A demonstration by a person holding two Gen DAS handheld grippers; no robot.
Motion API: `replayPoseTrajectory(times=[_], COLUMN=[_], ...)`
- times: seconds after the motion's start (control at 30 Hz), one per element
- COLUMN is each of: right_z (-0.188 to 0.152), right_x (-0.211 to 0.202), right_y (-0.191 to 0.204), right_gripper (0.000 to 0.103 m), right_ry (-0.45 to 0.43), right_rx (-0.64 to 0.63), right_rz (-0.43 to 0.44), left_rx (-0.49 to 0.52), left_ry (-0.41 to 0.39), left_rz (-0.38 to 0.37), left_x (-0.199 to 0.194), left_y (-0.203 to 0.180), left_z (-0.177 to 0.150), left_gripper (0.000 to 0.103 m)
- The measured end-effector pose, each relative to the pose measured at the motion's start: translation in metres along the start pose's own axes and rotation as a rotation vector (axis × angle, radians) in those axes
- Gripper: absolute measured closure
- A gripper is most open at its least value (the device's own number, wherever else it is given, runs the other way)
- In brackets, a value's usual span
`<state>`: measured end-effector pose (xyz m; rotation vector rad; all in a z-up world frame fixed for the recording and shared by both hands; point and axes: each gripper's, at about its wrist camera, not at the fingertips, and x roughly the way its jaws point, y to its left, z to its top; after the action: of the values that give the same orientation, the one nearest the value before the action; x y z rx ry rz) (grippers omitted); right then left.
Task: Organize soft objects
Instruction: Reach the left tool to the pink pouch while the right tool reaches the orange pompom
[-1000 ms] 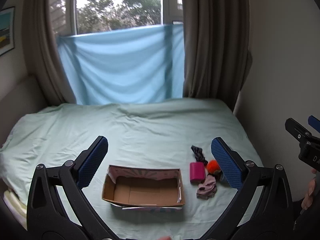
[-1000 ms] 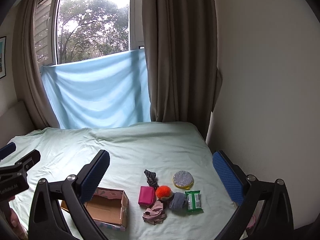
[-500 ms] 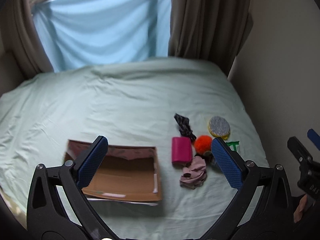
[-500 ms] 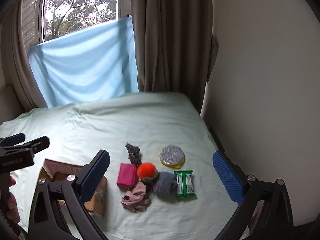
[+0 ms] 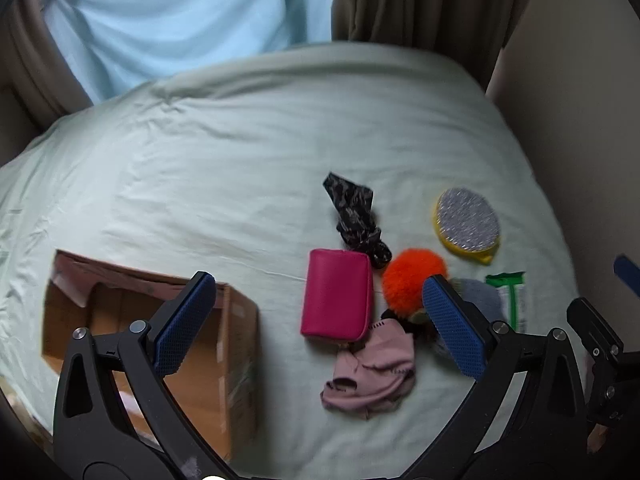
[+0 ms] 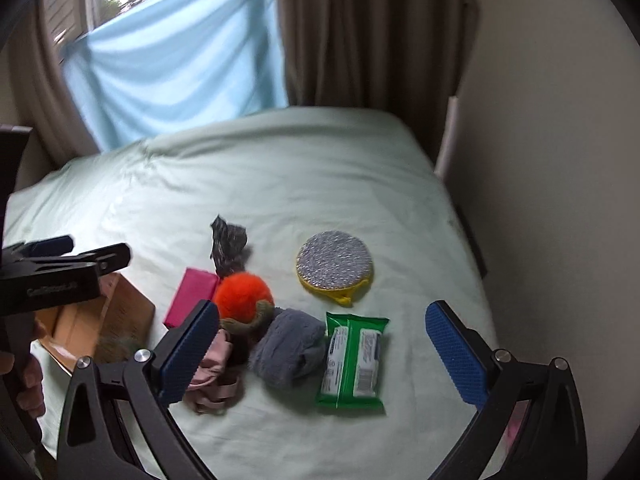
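Observation:
An open cardboard box (image 5: 120, 320) (image 6: 120, 312) lies on the pale green bed sheet (image 5: 240, 160). To its right sits a cluster: a pink wallet (image 5: 338, 294) (image 6: 192, 294), an orange pom-pom (image 5: 412, 276) (image 6: 242, 294), a crumpled pink cloth (image 5: 372, 372) (image 6: 212, 376), a dark patterned cloth (image 5: 354, 216) (image 6: 228, 244), a grey cloth (image 6: 290, 348), a round silver-and-yellow sponge (image 5: 468, 224) (image 6: 334, 266) and a green wipes packet (image 6: 354, 362). My left gripper (image 5: 320, 328) hovers open above the wallet and pink cloth. My right gripper (image 6: 324, 354) is open over the grey cloth and wipes packet.
A wall (image 6: 540, 160) runs along the bed's right edge. Brown curtains (image 6: 360, 32) and a light blue cloth (image 6: 172, 64) hang behind the bed's far end. The far half of the sheet (image 6: 260, 168) is bare. A person's hand (image 6: 24, 384) holds the left gripper.
Both grippers have tilted down and moved closer to the bed; the box and the cluster of objects now look larger and nearer. Both stay open, holding nothing.

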<state>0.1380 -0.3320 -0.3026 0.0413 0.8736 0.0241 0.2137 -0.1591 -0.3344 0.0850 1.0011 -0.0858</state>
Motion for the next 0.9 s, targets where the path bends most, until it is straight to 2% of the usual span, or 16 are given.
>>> replayPoseTrajectory(times=[0.33,0.57,0.63,0.7,0.77,0.83,0.9], right_z=[-0.003,-0.017,-0.020,-0.023,-0.026,-0.029,-0.030], right_x=[0.096,0.142,0.150,0.159,0.165,0.169,0.173], right_y=[0.018,0.042,0.048,0.055,0.058,0.064,0.068], right_gripper=[0.000,0.004,0.005,0.012,0.015,0.024,0.029], right_ry=[0.033,0.072,0.081,0.094,0.113,0.124,0.138], right_rx=[-0.239,-0.328,-0.357,-0.403,-0.440,-0.504,-0.549], right_rz=[0.184,0.254,0.268,0.281,0.308,0.321,0.352], left_rx=[0.046,0.028,0.063,0.096,0.143,0.168,0.179], left_ry=[0.111,0.176,0.171,0.177,0.177,0.188,0.215], left_rz=[0.025,0.055,0.068,0.043,0.050,0.038,0.023], left_x=[0.092,0.125,0.128,0.131,0.134,0.138,0.143], left_y=[-0.018,-0.002,-0.006,-0.012,-0.019,-0.024,-0.023], left_z=[-0.008,-0.018,-0.018,-0.018,-0.018,-0.018,-0.016], left_gripper=[0.002,0.003,0.003,0.003,0.003,0.003,0.003])
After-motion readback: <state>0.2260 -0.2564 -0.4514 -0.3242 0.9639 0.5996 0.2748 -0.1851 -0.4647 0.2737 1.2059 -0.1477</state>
